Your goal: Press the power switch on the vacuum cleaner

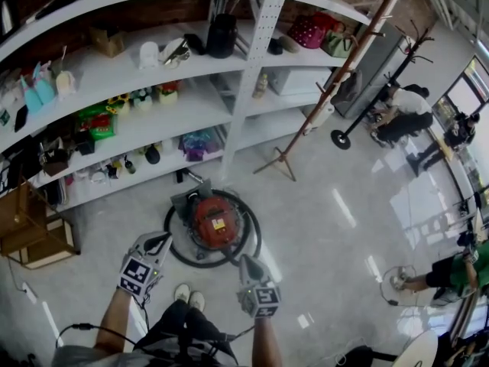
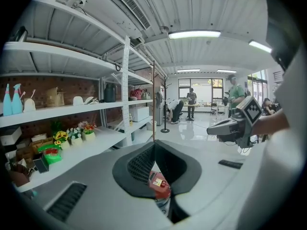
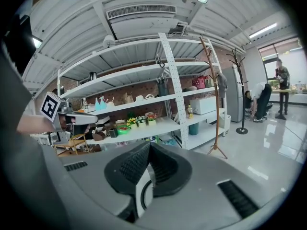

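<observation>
The vacuum cleaner (image 1: 212,222) stands on the floor in front of my feet: a round canister with a red top, a yellow label, and a black hose (image 1: 174,251) coiled around it. My left gripper (image 1: 161,241) hovers at its lower left, jaws shut and empty. My right gripper (image 1: 246,261) hovers at its lower right, also shut and empty. In the left gripper view the red top (image 2: 159,185) shows through the gap below the closed tips (image 2: 153,146), with the right gripper (image 2: 235,126) off to the right. In the right gripper view the tips (image 3: 149,145) meet, and the left gripper (image 3: 72,119) shows at left.
Long white shelves (image 1: 153,125) with small goods run behind the vacuum. A leaning wooden coat stand (image 1: 321,105) rests on the floor to the right. A wooden crate (image 1: 30,235) sits at left. People (image 1: 405,113) stand far right near a fan (image 1: 397,281).
</observation>
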